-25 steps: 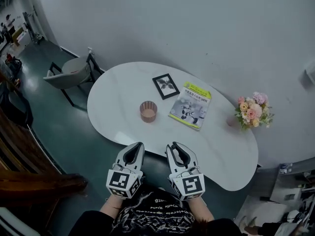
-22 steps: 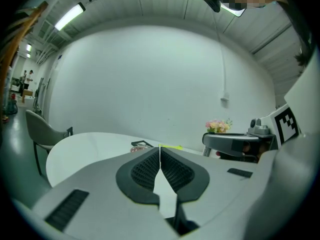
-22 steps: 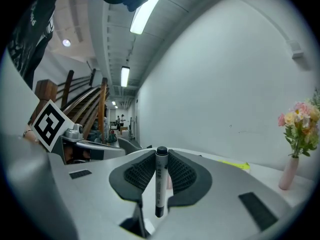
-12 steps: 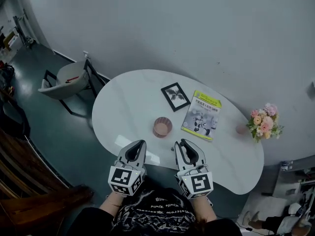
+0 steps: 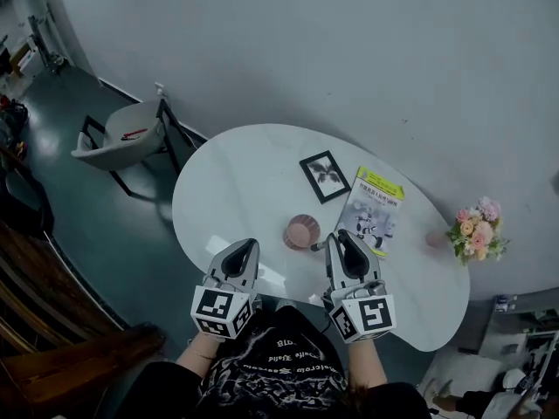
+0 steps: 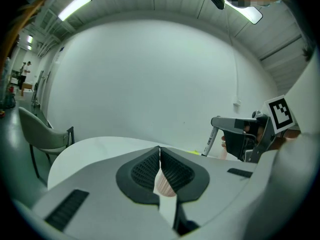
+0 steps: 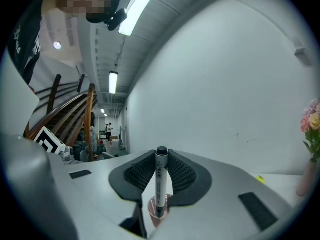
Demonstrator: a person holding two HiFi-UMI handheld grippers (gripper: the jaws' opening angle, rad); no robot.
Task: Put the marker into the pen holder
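Head view: I'm holding both grippers over the near edge of the white table (image 5: 229,177). The right gripper (image 5: 347,239) carries the marker (image 5: 318,246), which sticks out of its jaws toward the left. The pink pen holder (image 5: 302,232) stands just left and slightly far of that tip, near it but apart. The left gripper (image 5: 241,250) sits further left and nearer to me, so the right one is clearly the closer to the holder and the one to finish the job.

Left gripper view: my left jaws are pressed together with nothing between them, and a sliver of the pink holder shows beyond them. At the right, the other gripper holds the marker on a slant, its lower end pointing down and to the left.

Right gripper view: the jaws are clamped on the marker at a middling width. It stands nearly upright across them, dark cap on top, pale barrel with dark print along it. Its lower end lines up over the holder's open mouth. I can't tell whether it has entered the rim. I judge the coming move to be a short lowering along the marker's long axis, followed by a release.
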